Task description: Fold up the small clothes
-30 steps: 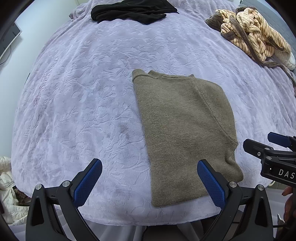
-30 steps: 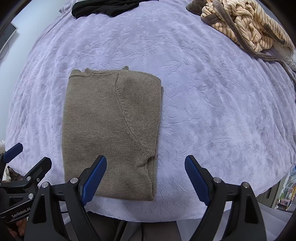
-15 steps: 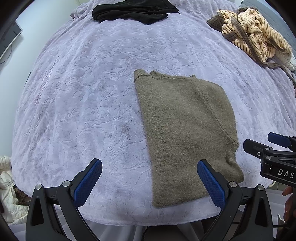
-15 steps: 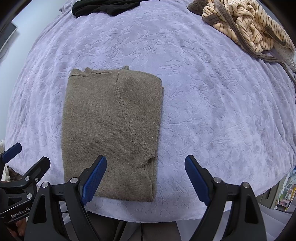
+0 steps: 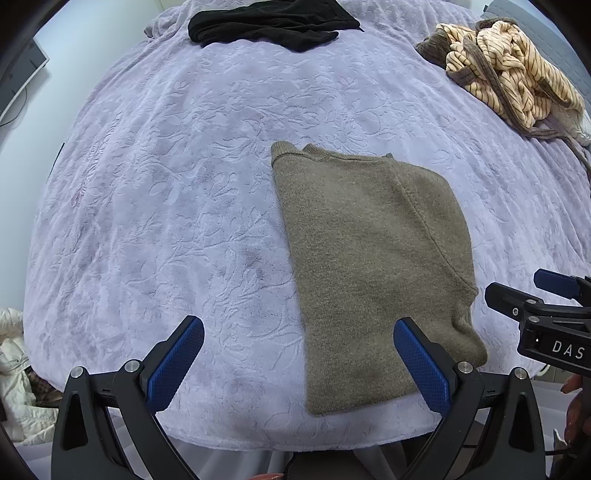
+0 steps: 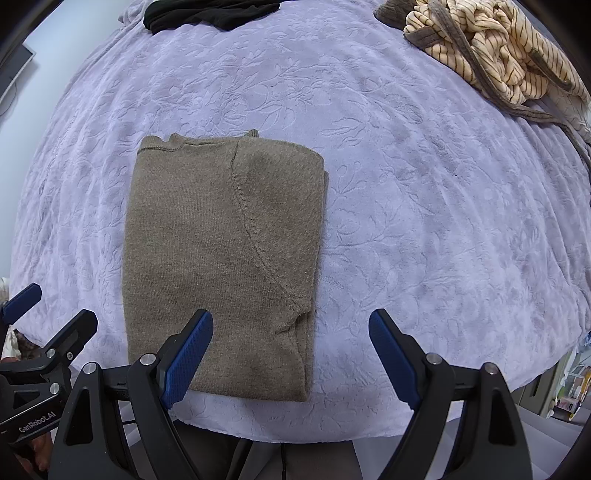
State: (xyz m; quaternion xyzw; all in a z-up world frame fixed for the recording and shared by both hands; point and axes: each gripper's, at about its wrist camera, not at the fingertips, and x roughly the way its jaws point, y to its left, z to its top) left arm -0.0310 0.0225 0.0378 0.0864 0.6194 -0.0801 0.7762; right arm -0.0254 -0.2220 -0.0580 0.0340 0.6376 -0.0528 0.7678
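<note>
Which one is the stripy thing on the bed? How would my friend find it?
Start with the big lavender blanket covering the bed, and look to its far right corner. There lies the stripy garment, crumpled in a heap. It is cream with thin dark stripes and grey-brown trim, unlike the plain olive sweater folded flat near the front and the plain black garment at the far left.

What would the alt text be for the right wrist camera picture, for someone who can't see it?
A folded olive-brown sweater lies flat on a lilac embossed bedspread, just ahead of the open right gripper. A crumpled striped cream garment sits far right, a black garment far left, and the left gripper shows at the left edge.
</note>
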